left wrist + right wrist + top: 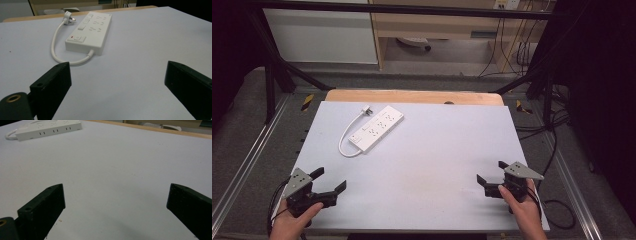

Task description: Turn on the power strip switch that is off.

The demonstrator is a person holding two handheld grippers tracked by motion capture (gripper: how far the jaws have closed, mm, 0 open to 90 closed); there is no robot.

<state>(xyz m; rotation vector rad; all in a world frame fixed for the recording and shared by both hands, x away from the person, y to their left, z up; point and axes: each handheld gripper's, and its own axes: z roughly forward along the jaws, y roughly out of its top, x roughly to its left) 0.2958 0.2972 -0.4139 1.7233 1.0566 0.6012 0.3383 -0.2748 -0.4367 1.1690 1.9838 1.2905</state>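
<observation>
My left claw (331,181) rests near the front left corner of the pale grey table top (437,165), its black jaws spread wide with nothing between them, and my right claw (490,173) sits near the front right corner, jaws equally wide and empty. The white plastic power strip (377,128) lies flat well ahead of my left claw, towards the far left of the table, its white cable (348,137) looping beside it to the white plug (367,110) near the far edge.

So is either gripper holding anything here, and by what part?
Nothing is held. The left gripper and right gripper are both open over bare table; the power strip lies untouched.
</observation>
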